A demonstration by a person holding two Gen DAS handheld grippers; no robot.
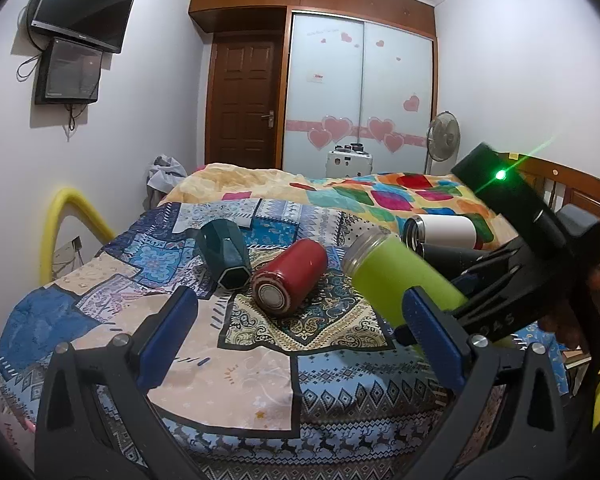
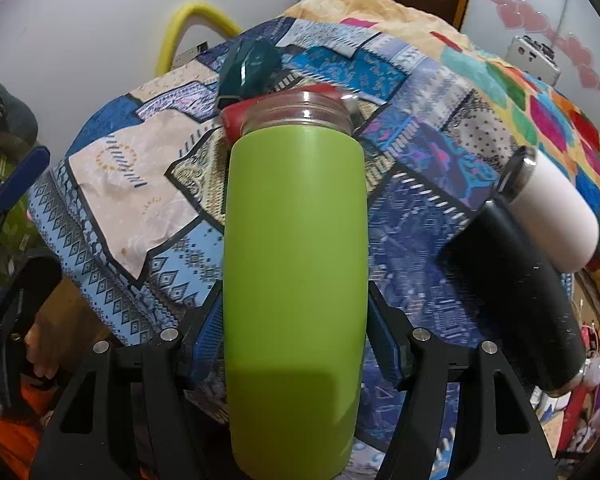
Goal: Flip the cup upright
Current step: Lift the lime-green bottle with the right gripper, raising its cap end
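Observation:
My right gripper (image 2: 296, 332) is shut on a lime green cup (image 2: 296, 264) and holds it above the bed, its clear threaded mouth pointing away from me. In the left wrist view the green cup (image 1: 396, 272) hangs tilted in the right gripper (image 1: 432, 320), mouth toward the upper left. My left gripper (image 1: 300, 324) is open and empty above the quilt. A red cup (image 1: 296, 272), a dark teal faceted cup (image 1: 224, 256), a white cup (image 1: 444, 232) and a black cup (image 1: 452, 258) lie on their sides on the bed.
The patchwork quilt (image 1: 260, 360) covers the bed, with a colourful blanket (image 1: 380, 196) behind. A yellow padded rail (image 1: 68, 216) stands at the bed's left edge. A wooden headboard (image 1: 572, 188) is at the right. A fan (image 1: 444, 136) and a white box (image 1: 348, 164) stand beyond the bed.

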